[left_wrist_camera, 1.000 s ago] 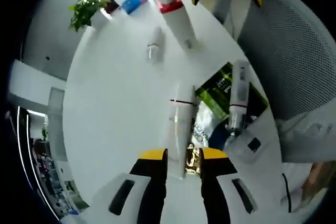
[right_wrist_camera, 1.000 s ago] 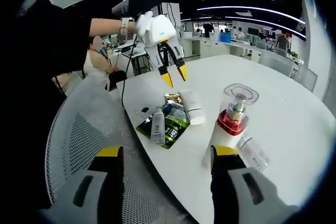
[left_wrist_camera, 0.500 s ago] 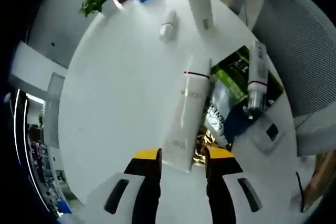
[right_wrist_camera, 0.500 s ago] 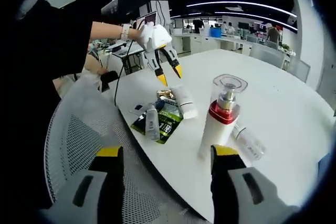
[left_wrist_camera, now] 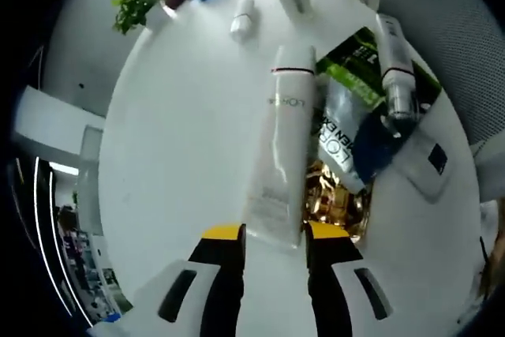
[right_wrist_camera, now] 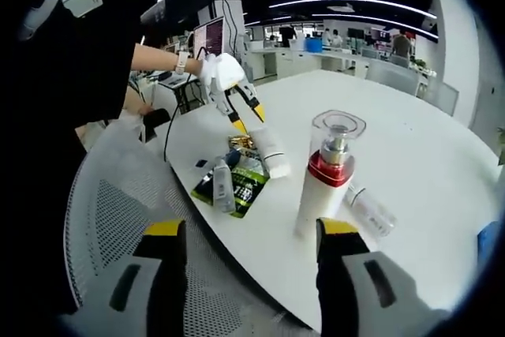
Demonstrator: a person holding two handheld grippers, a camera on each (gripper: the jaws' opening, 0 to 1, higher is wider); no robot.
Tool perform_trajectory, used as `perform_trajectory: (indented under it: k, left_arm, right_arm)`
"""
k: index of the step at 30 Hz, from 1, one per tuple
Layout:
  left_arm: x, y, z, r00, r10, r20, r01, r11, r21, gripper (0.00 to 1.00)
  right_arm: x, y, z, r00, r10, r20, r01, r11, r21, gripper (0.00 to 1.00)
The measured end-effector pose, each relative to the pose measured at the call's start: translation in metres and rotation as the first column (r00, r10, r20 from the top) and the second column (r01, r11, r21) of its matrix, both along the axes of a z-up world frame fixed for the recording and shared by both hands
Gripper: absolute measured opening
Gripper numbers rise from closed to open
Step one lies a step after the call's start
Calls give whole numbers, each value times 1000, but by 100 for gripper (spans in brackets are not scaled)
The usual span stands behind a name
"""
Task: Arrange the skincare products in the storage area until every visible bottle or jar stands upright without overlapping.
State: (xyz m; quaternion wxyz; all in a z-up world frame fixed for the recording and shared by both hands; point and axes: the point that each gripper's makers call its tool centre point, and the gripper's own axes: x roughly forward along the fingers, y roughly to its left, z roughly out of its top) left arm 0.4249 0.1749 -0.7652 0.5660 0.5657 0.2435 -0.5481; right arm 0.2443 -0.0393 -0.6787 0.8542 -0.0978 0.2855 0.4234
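In the left gripper view, the left claw (left_wrist_camera: 272, 234) stands apart over the crimped end of a white tube (left_wrist_camera: 282, 147) lying flat on the worktop (left_wrist_camera: 173, 140) beside sachets (left_wrist_camera: 351, 116). In the right gripper view, the right claw (right_wrist_camera: 248, 230) gapes empty near the upright pump bottle (right_wrist_camera: 327, 175)

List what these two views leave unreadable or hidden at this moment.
- Pump bottle: cut off by the top edge in the left gripper view.
- Green packet: print partly covered by the small bottle lying on it.
- Gold sachet: mostly under the white tube and grey pouch.
- Small clear bottle: label too small, right gripper view.
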Motion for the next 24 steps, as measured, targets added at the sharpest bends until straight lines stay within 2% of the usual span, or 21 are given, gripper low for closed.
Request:
perform_trajectory:
  k: [10,14,17,22,24]
  left_arm:
    - [4,1,-5,998,-61,16,60,998,24,27]
    - [7,-1,-7,997,-76,-23,77,996,38,29]
    - [12,-2,-6,996,-81,-45,83,996,40,34]
    - [13,-5,-10,987,-101,-125,110,992,65,36]
    - [17,-8,-10,985,-116,-130,126,989,72,40]
  right_arm:
    - [11,-8,5,999,-42,10,42,999,-7,67]
    - [11,-10,4,999,-54,4,54,998,-12,67]
    - [10,-11,3,998,-63,-1,63,998,-11,67]
    - [10,-12,1,997,-73,-8,73,997,-14,67]
    - [11,-14,0,997,-79,-10,79,997,-14,67]
